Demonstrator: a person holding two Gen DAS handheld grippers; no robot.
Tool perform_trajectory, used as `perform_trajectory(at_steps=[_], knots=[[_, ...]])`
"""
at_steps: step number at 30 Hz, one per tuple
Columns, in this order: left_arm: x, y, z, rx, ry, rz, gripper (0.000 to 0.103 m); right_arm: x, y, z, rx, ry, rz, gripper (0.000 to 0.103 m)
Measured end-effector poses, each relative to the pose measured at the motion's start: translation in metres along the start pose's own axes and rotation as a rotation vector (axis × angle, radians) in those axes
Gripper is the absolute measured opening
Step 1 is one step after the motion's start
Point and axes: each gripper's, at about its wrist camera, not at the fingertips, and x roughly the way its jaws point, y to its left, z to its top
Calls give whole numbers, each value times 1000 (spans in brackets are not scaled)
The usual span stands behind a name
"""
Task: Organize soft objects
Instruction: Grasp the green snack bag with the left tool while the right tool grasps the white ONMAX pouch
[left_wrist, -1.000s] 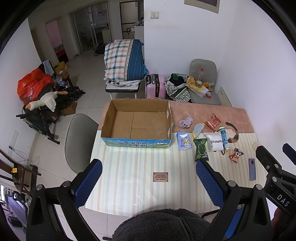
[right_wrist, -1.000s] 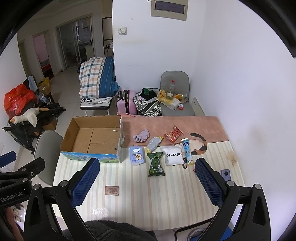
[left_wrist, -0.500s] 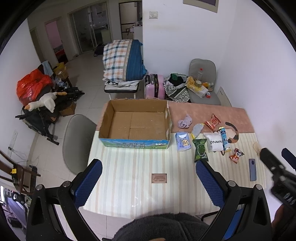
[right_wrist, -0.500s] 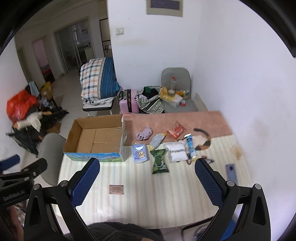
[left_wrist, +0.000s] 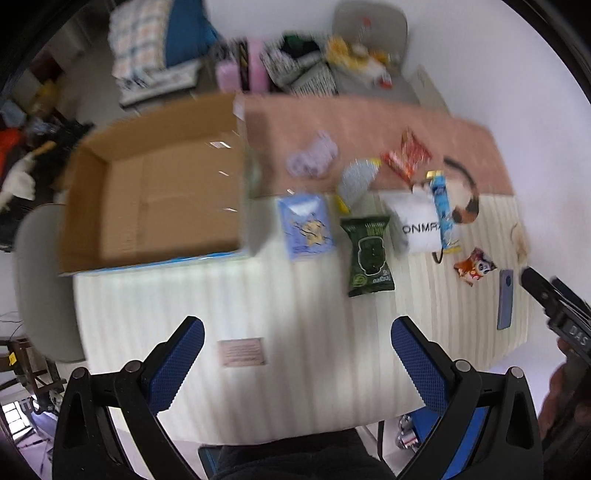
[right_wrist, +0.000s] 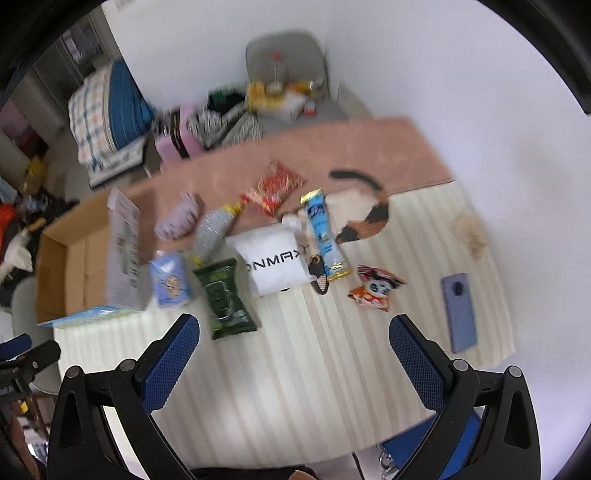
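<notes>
Blue-padded, both hand-held grippers, left (left_wrist: 297, 363) and right (right_wrist: 293, 363), have dipped closer to the worktop (right_wrist: 314, 369), jaws spread and empty; soft packets (right_wrist: 227, 295) wait at twelve o'clock, cardboard box (left_wrist: 155, 199) at ten, unfilled.

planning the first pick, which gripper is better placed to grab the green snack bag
Probably the right gripper: it is open and empty, and the green snack bag lies just beyond its left fingertip. In the left wrist view the bag lies farther ahead of the open left gripper.
</notes>
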Motion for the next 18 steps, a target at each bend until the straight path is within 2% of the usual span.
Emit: perform_trajectory(at_steps=[2,4,6,8,11,16,18], knots=[[37,-10,20,1,62,-7,103,40,1,16,-31,34,-17,103],[71,-19,32,-2,125,-30,103,89,0,33,-54,114,3,103],[95,-26,42,-4,164,-49,102,129,2,45,-69,172,14,103],[120,-38,48,7,201,-66,100,165,6,51,-104,218,-10,103],[149,-53,53,-3,247,-94,99,203,19,55,-157,277,-9,103],[185,-67,56,-26,297,-117,99,257,28,62,-170,372,37,103],[198,-73,57,-24,314,-111,99,268,25,62,-169,399,8,98]])
